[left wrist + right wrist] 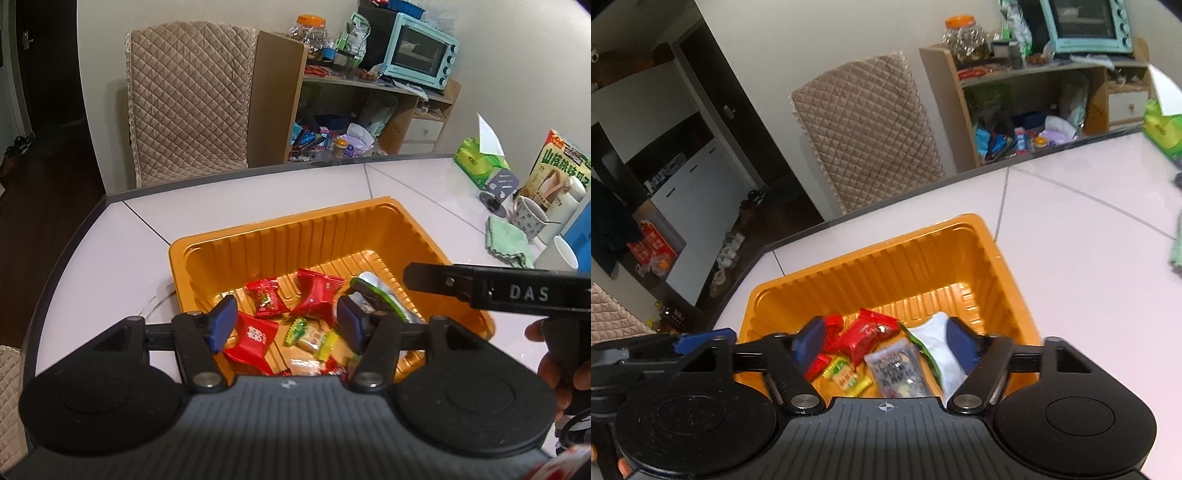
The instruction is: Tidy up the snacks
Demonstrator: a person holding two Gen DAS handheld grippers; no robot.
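White table [258, 192]: mug [528, 221] in L view only; orange tray [871, 266] both.

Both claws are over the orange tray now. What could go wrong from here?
1. The left claw and right claw hover open over the same orange tray; they could collide.
2. The tray looks light and sits near the table edge, so a nudge might slide it off.
3. The red packets lie piled with others; a grab may catch two at once.
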